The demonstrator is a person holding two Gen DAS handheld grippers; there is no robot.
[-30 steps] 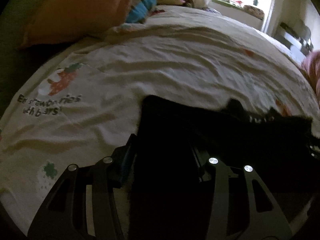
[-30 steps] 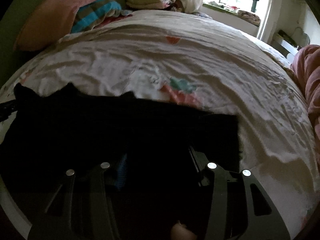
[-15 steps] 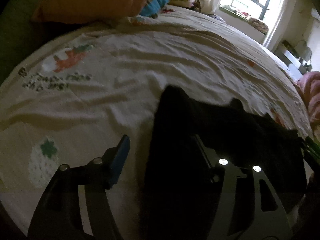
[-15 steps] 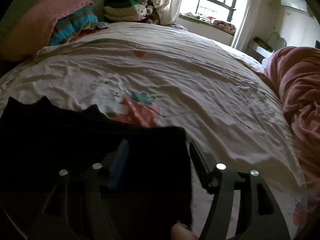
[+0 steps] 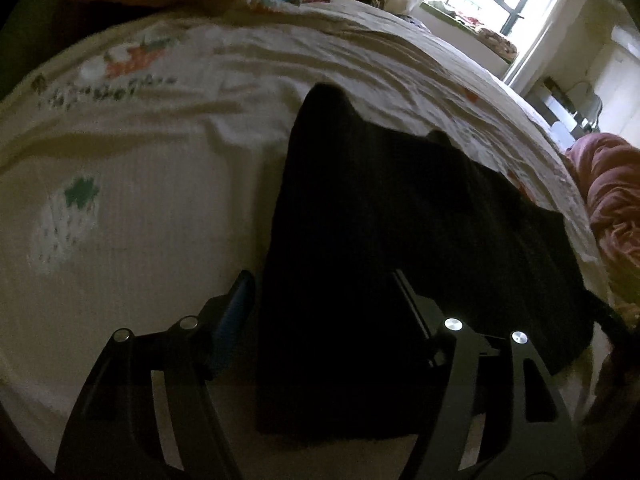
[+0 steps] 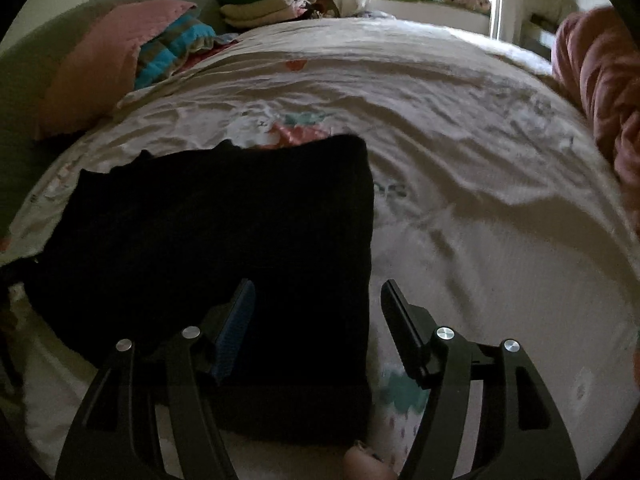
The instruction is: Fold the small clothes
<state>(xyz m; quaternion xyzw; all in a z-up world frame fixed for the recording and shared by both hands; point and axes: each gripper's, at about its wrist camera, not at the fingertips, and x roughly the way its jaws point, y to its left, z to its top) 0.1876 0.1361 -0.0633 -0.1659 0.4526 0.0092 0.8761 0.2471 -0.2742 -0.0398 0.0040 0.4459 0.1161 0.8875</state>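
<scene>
flat black folded garment (image 5: 400, 240) mid-frame on white strawberry-print bedsheet (image 5: 140, 208) | left gripper (image 5: 324, 292) fingers spread wide | right gripper (image 6: 316, 300) wide apart too, holding nothing

Left hand-held gripper (image 5: 324, 292), right hand-held gripper (image 6: 318, 300): black slotted fingers, silver screws, blue pad.

We see a bed (image 6: 460, 128) under a cream strawberry-print sheet; a black garment (image 6: 224, 240) lies flat on it, pillows (image 6: 100, 64) and folded clothes (image 6: 256, 8) beyond the garment.
</scene>
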